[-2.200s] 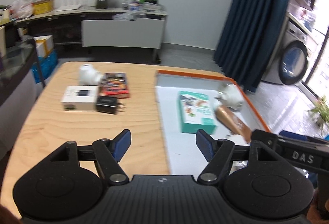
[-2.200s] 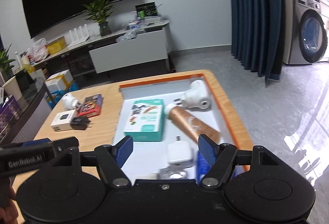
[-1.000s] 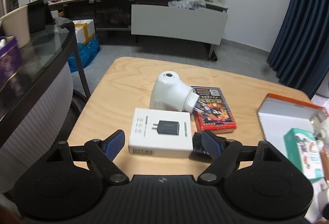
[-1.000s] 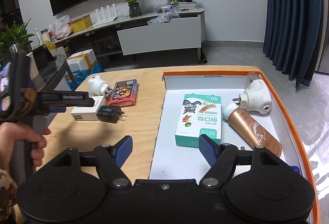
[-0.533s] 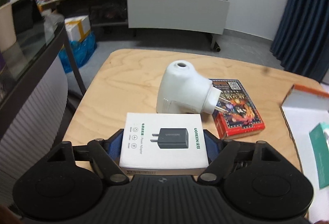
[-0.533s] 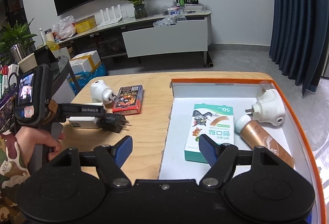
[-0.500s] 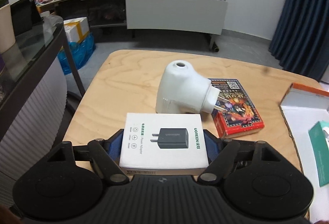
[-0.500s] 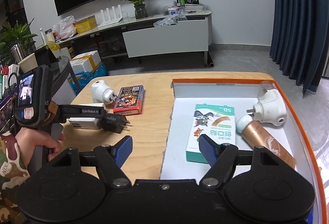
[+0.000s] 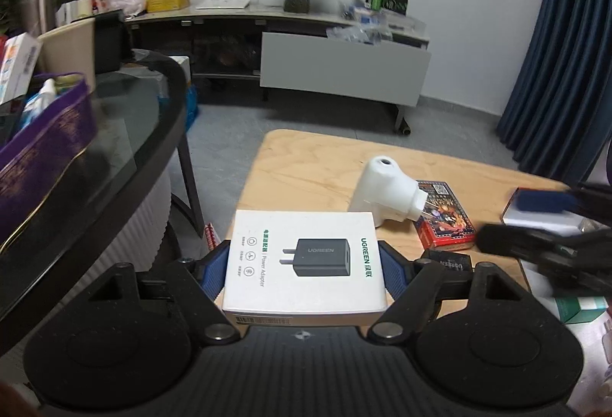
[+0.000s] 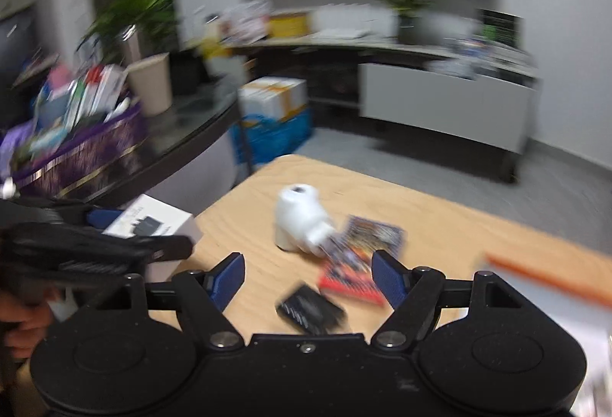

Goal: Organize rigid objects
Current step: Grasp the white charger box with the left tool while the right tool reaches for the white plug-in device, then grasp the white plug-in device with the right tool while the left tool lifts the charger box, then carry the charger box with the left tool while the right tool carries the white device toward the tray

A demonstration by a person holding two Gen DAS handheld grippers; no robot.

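Left gripper (image 9: 304,266) clamped my white adapter box (image 9: 304,258), now lifted past the counter (image 9: 306,168) edge; right gripper (image 10: 308,277) was opening, empty, above the black charger (image 10: 310,309).

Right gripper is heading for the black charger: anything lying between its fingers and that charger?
No. In the right wrist view the opening right gripper has only bare wooden table before the black charger, which lies just short of its fingers.

White adapter box (image 9: 304,260); red card box (image 9: 443,222); blue-padded tongs (image 10: 308,277).
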